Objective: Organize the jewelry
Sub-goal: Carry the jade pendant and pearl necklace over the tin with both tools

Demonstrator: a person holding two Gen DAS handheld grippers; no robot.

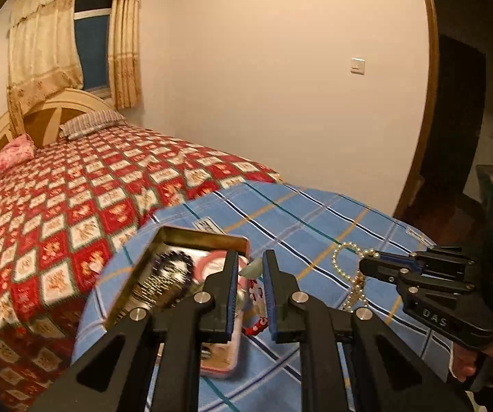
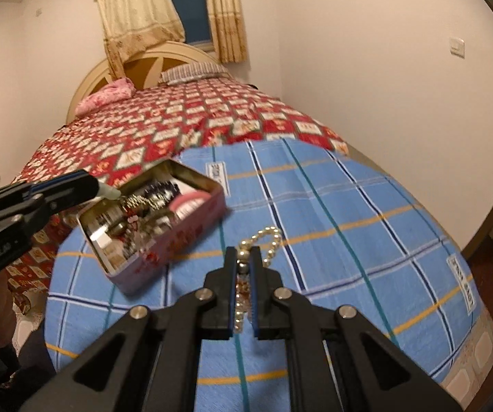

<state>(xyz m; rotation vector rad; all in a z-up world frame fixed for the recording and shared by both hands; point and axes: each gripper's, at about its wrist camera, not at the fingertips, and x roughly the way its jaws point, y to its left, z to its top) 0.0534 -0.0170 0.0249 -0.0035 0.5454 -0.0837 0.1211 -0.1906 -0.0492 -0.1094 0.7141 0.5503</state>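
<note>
Dangling above the blue plaid cloth (image 2: 349, 206), a pearl-bead necklace (image 2: 270, 240) is clamped by the right gripper (image 2: 244, 274); a pale-green pendant (image 1: 251, 269) on a red cord is pinched by the left gripper (image 1: 250, 274).

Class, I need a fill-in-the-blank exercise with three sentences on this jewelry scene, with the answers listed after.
1. The right tool is shut on a ____ necklace.
2. The tin rests on a checked cloth that is mostly ____.
3. The tin has no lid on and is ____ of jewelry.

Missing words: pearl; blue; full
</note>
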